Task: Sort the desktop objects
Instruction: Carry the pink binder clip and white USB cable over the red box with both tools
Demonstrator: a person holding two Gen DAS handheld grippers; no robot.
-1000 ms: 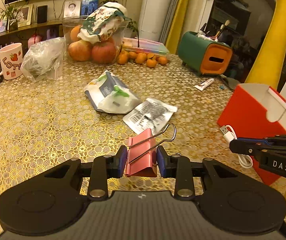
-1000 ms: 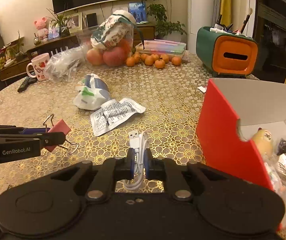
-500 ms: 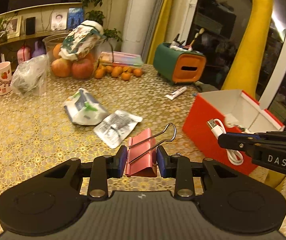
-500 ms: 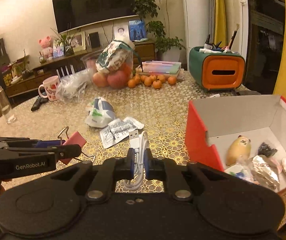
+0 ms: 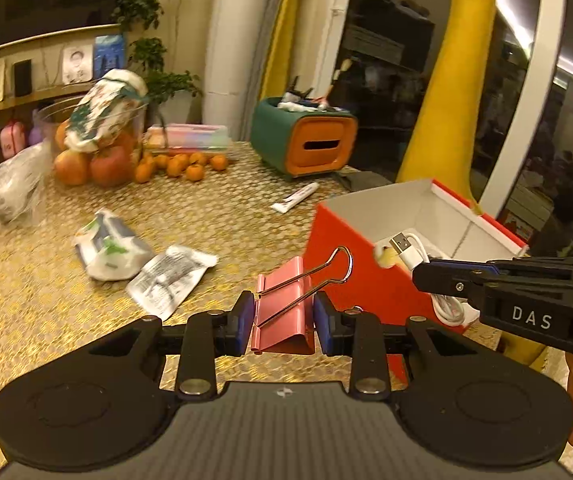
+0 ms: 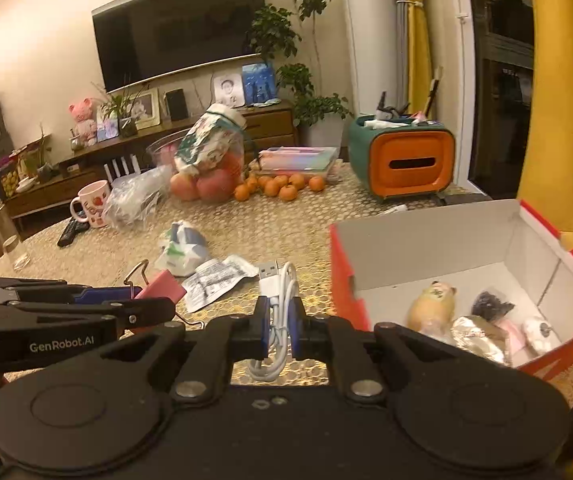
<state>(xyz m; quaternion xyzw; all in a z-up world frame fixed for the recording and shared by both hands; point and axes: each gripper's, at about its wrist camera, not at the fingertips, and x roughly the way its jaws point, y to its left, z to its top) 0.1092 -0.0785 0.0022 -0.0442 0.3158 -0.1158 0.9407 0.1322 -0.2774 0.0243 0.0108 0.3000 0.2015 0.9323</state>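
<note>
**Two loads near the box, two ways to miss it**

The left gripper (image 5: pixel 283 322) is pinching a pink clip (image 5: pixel 282 300) across its body, wire handles pointing forward. The right gripper (image 6: pixel 278 326) is pressed together on a coiled white cable (image 6: pixel 276 300), its USB plug sticking up past the pads and a loop hanging below them. Both are held above the table, short of the red box (image 6: pixel 438 236), which already holds a small figurine, a foil-wrapped piece and other bits.

Risks, as I judge them:
- The cable's dangling loop could snag on the box's near wall as it crosses, or the coil could spring apart on release and drape over the rim.
- The clip is gripped on smooth, sloped faces; a tilt could let it slide out before it is over the box.
- The grippers sit close together, left of the box; heading for one opening, they could knock each other.
- A push on the light box could shift it.
</note>
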